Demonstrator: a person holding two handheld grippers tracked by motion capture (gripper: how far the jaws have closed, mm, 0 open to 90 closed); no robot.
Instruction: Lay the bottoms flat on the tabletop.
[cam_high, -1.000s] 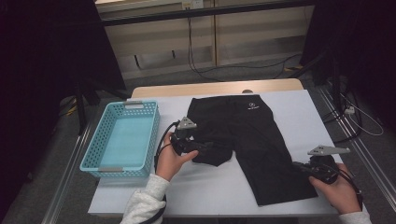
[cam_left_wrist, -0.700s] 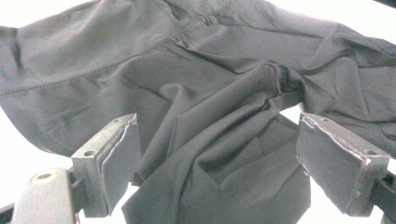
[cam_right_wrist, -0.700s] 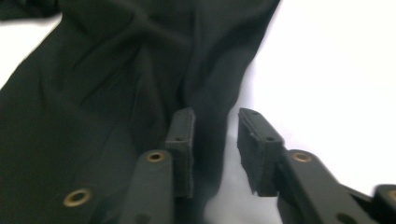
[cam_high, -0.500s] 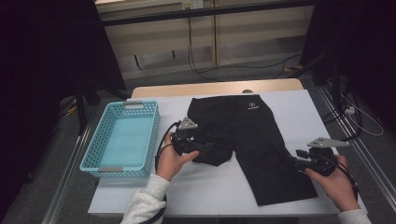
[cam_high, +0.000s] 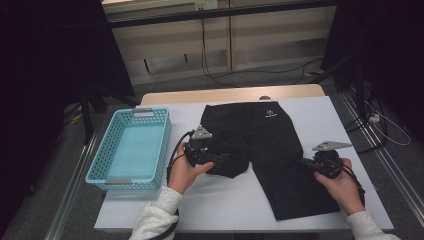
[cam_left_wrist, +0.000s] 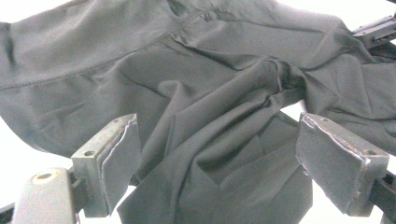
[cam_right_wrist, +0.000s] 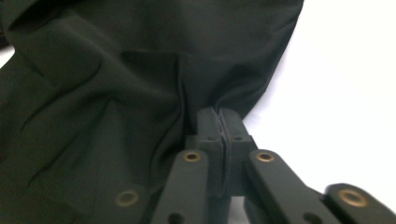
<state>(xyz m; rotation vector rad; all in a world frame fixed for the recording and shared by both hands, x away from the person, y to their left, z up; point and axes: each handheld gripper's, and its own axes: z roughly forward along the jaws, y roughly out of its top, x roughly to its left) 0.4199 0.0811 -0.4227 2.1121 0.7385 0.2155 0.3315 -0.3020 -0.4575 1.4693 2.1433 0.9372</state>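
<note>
Fingers of the right gripper (cam_right_wrist: 218, 122) are pressed tight together, and a fold of the black shorts (cam_high: 265, 150) is pinched between them at the cloth's right edge. The pinch sits on the edge because an edge is easy to grab and lets the hand pull the whole leg over. These fingers have just opened a bit and closed again, as if to get a better bite on the thin cloth, and the fold is still caught in them.

Fingers of the left gripper (cam_left_wrist: 224, 163) stand wide apart. The bunched left leg of the shorts lies between them, but the pads (cam_left_wrist: 122, 161) do not press on it. I think this hand waits there so it can close on the bunch when it is time.

From the high view, the left gripper (cam_high: 212, 159) is at the near left part of the shorts and the right gripper (cam_high: 307, 164) is at the right side. Each one takes a side, so the cloth can be folded or lifted evenly.

The shorts lie spread in the middle of the white bench (cam_high: 215, 205), waistband at the far side. The right leg is flat and the left leg is crumpled up.

A blue basket (cam_high: 102, 172) sits at the left of the bench, just beside the left hand. It looks like the place where the shorts may go.
</note>
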